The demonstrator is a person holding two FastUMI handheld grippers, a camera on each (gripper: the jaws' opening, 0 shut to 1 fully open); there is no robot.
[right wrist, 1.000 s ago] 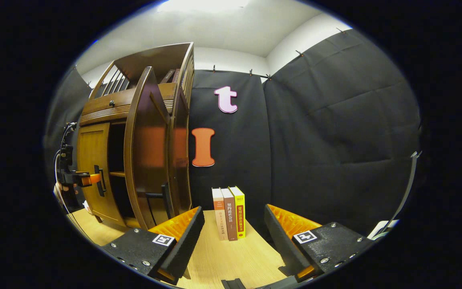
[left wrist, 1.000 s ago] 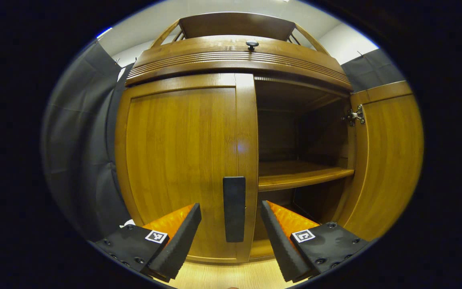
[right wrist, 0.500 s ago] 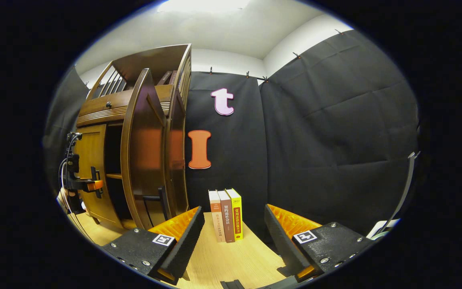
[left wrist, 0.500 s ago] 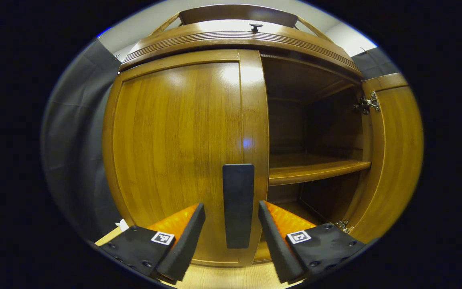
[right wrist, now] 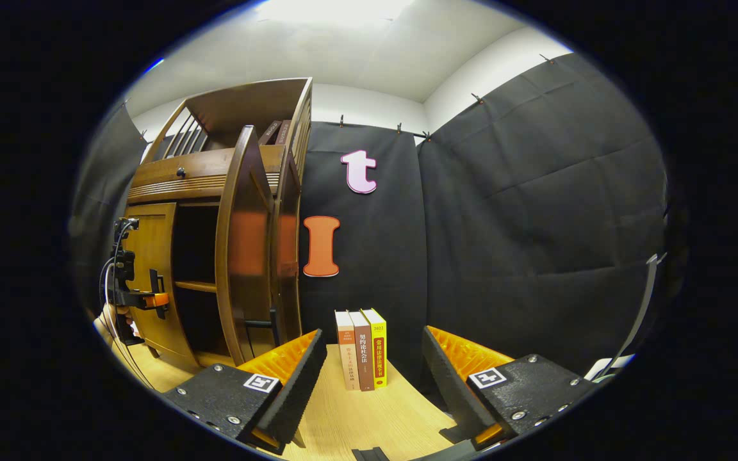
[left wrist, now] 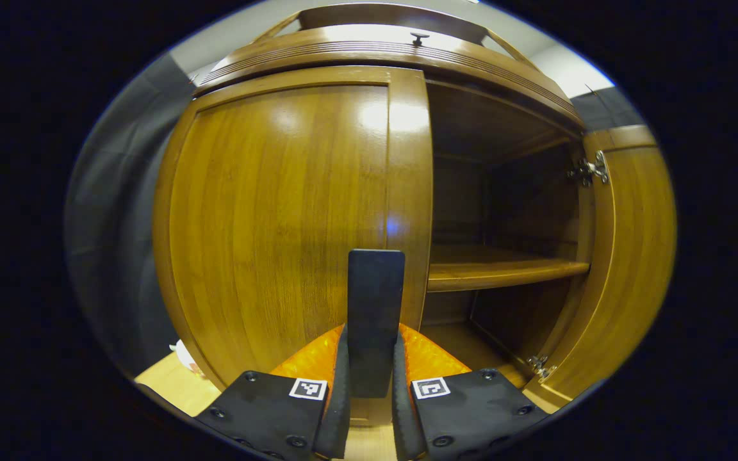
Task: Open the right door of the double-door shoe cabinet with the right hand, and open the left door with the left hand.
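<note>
In the left gripper view the wooden shoe cabinet's left door (left wrist: 279, 218) is closed, with a black upright handle (left wrist: 374, 301) at its right edge. My left gripper (left wrist: 369, 390) is shut on that handle, both pads pressing its sides. The right door (left wrist: 631, 256) stands swung open, baring an inner shelf (left wrist: 503, 272). In the right gripper view my right gripper (right wrist: 372, 378) is open and holds nothing, off to the right of the cabinet (right wrist: 215, 243). The open right door (right wrist: 247, 256) shows edge-on, and the left gripper (right wrist: 145, 298) sits at the left door's handle.
Three books (right wrist: 362, 349) stand upright on the light wooden table (right wrist: 356, 416) just ahead of my right gripper. A small black knob (left wrist: 418, 38) sits on the cabinet's top panel. Black cloth walls close in the booth behind and to the right.
My left gripper moved in to the left door's handle and closed from open onto it. The right gripper stayed open and shifted only slightly.
</note>
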